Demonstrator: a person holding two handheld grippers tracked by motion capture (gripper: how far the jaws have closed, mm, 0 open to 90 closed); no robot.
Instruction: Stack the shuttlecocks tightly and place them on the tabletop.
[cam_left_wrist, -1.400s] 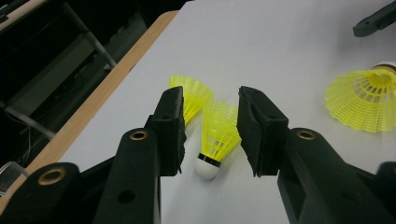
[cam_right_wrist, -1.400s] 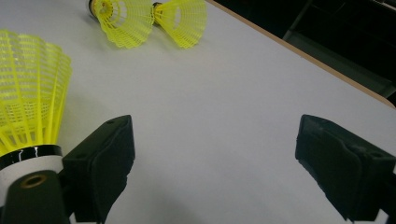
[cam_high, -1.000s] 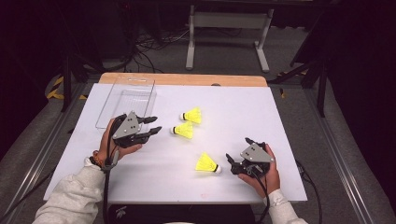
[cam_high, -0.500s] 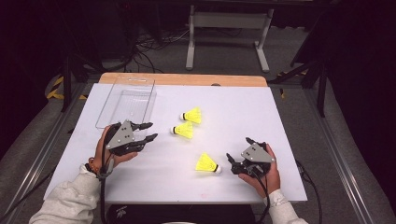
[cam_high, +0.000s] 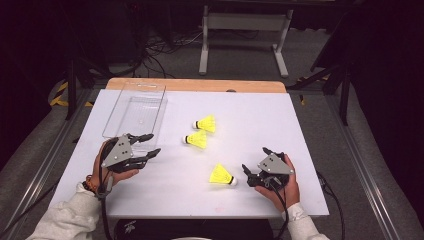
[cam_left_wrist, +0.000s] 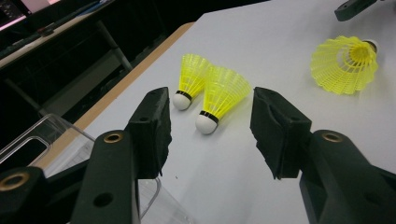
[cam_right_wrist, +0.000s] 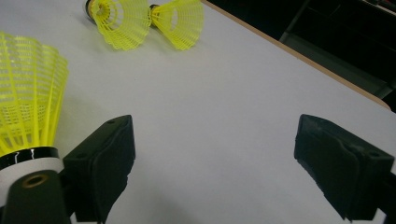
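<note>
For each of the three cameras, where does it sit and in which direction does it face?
High view: above the person's side, facing forward and down on the white table; both hands show, with the left gripper and right gripper.
Left gripper view: rides that gripper, looking between its open jaws at two shuttlecocks.
Right gripper view: rides that gripper, jaws open, beside the near shuttlecock.
Shared: all three show the yellow shuttlecocks on the table.

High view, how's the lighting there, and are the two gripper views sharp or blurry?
High view: the white table is brightly and evenly lit, its surroundings nearly black, and the clear tray is hard to make out. Left gripper view: the two near shuttlecocks are crisp, the background dim. Right gripper view: the close shuttlecock looks slightly soft and is cut off by the frame edge.
</note>
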